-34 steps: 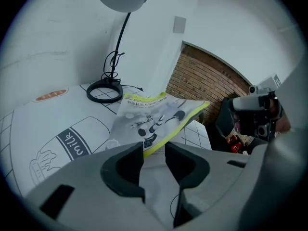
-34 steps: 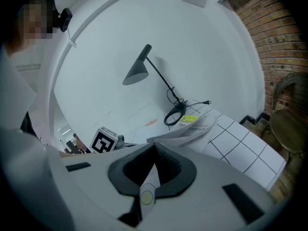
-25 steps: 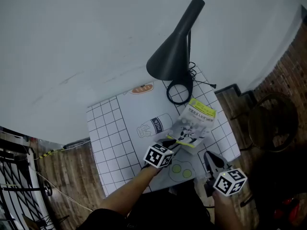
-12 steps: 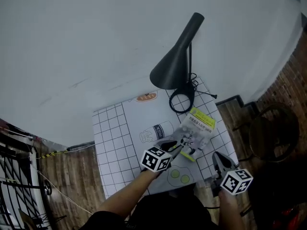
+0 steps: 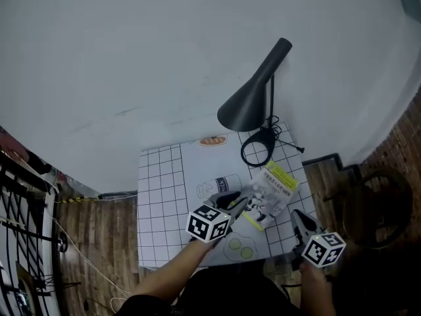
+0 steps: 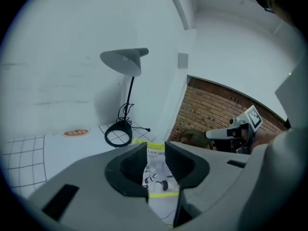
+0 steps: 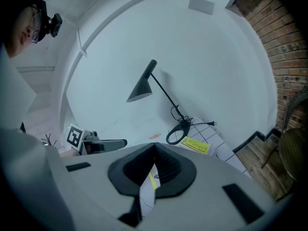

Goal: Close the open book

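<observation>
Book (image 5: 273, 191) lies shut, cover up, near the tabletop's (image 5: 158, 196) right edge by the lamp (image 5: 247, 108); open grid toward the left edge. Left tongs (image 5: 240, 203) released, right tongs (image 5: 297, 217) clenched together.

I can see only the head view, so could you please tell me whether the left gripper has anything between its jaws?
Observer: No. In the left gripper view, the left gripper has its jaws apart, with nothing between the pads.
Operator: Thank you. Is it touching the book?
Observer: It appears clear of it. The book shows through the gap between the jaws, lying flat beyond and below them, cover up.
Operator: And the right gripper, please?
Observer: In its own view, the right gripper has its jaw tips together, with nothing pinched between them.
</observation>
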`<state>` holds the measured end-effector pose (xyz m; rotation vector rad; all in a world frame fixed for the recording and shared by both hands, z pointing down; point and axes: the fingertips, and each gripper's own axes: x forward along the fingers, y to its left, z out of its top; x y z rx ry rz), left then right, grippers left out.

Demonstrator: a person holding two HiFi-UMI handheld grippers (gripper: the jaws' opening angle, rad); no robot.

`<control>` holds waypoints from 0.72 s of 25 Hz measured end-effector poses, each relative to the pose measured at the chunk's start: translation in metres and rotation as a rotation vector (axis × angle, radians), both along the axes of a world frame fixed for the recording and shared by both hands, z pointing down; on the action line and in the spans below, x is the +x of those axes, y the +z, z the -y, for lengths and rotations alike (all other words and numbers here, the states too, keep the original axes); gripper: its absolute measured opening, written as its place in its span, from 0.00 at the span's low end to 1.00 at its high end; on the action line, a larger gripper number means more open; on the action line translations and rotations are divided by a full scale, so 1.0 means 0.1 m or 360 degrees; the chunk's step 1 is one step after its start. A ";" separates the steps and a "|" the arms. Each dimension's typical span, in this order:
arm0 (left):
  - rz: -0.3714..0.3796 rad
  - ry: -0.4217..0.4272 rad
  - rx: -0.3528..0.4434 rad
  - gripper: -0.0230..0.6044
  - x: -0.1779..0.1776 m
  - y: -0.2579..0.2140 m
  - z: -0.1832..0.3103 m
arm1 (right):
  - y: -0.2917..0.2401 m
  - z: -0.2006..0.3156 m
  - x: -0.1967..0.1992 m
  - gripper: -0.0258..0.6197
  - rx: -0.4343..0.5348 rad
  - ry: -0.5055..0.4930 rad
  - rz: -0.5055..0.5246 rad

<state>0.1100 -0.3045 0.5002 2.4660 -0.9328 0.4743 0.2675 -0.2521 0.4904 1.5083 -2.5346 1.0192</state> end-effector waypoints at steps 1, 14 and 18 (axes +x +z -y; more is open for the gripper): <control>0.0006 -0.0035 0.0027 0.23 -0.02 -0.06 0.00 | -0.03 0.01 0.01 0.04 0.0011 -0.0024 -0.0006; -0.0020 -0.0328 0.0206 0.22 -0.17 -0.72 -0.12 | -0.58 0.28 0.28 0.04 0.0281 -0.0141 -0.0200; -0.0015 -0.0390 0.0277 0.22 -0.38 -0.88 -0.17 | -0.82 0.31 0.05 0.04 0.0416 -0.0230 -0.0188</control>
